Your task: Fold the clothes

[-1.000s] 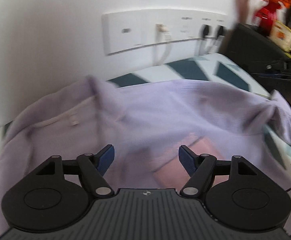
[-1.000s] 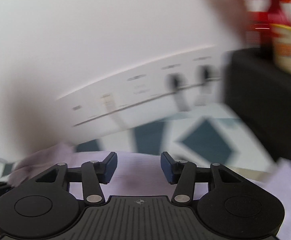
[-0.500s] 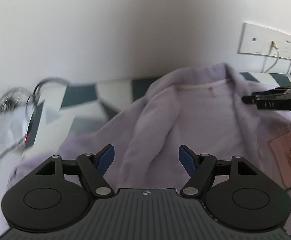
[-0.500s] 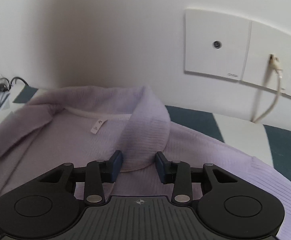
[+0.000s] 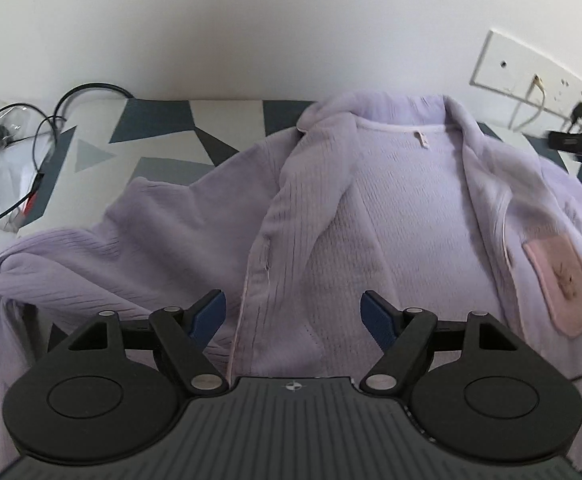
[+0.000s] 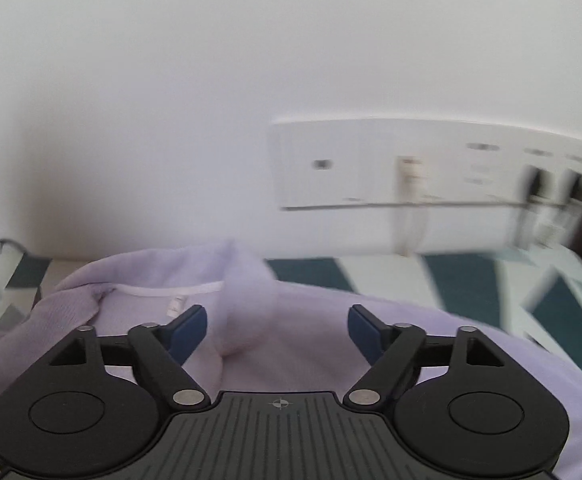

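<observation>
The left gripper (image 5: 293, 314) is hovering with its blue-padded jaws spread wide and gripping nothing, above the lilac cardigan (image 5: 363, 216). The right gripper (image 6: 277, 326) is likewise gaping wide over the cardigan's collar (image 6: 247, 292), empty. The ribbed, fleecy knit is lying front-open on a tablecloth (image 5: 163, 144) of dark and pale triangles, its neck toward the far wall. A rounded pink pocket (image 5: 559, 280) is sitting on its right panel. Black cables (image 5: 43, 128) are curling at far left; a white socket panel (image 6: 431, 164) is showing blurred on the wall.
</observation>
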### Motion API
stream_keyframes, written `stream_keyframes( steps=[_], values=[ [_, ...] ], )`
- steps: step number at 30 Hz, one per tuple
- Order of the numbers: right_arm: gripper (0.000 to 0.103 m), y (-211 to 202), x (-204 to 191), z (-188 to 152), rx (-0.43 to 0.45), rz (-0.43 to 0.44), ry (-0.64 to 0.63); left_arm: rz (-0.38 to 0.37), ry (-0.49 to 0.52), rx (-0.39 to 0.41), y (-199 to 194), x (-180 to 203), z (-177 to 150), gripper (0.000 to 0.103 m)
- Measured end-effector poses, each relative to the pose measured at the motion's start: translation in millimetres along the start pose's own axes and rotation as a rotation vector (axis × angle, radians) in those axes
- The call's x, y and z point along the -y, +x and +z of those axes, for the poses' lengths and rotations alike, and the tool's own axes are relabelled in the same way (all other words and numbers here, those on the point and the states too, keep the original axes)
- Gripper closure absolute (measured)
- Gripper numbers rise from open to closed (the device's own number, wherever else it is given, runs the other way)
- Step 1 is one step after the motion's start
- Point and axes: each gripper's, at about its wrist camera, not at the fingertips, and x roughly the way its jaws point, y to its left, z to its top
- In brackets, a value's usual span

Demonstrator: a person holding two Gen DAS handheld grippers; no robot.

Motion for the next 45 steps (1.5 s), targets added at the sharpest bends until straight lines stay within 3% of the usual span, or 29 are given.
stream_keyframes(
  steps=[7,10,18,25,29,33,36,40,45],
  values=[
    [0.007,-138.4,8.0,-67.4,-0.007,-0.294,0.122,-0.103,0.171,0.01,-6.5,6.5,-9.2,0.016],
    [0.001,-193.6,-6.8,-102.7,-0.001,-0.402,0.203,-0.1,0.276,0.007,-17.7,15.9,-12.4,0.015],
    [0.001,-283.3,-50.7,-152.6,0.024,-0.545,0.405,-0.151,0.406,0.025,-54.2,37.5,-27.8,0.009],
    [0.001,-325.2,-57.4,-185.2,0.067,-0.621,0.39,-0.204,0.41,0.068,-76.2,37.1,-34.5,0.006],
    [0.001,-338.3,-54.4,-205.9,0.111,-0.591,0.379,-0.247,0.396,0.116,-87.6,26.6,-33.3,0.006],
    [0.001,-344.5,-55.5,-230.0,0.11,-0.519,0.404,-0.2,0.444,0.141,-93.9,20.6,-32.9,0.002],
    [0.001,-350.8,-61.2,-246.7,0.128,-0.469,0.476,-0.218,0.45,0.135,-91.3,9.1,-35.3,0.002],
    [0.001,-358.0,-78.2,-269.8,0.138,-0.4,0.583,-0.243,0.458,0.127,-87.8,-6.1,-38.6,0.002],
    [0.008,-339.0,-118.4,-298.0,0.098,-0.303,0.593,-0.261,0.461,0.108,-69.4,-36.2,-31.2,0.002]
  ],
)
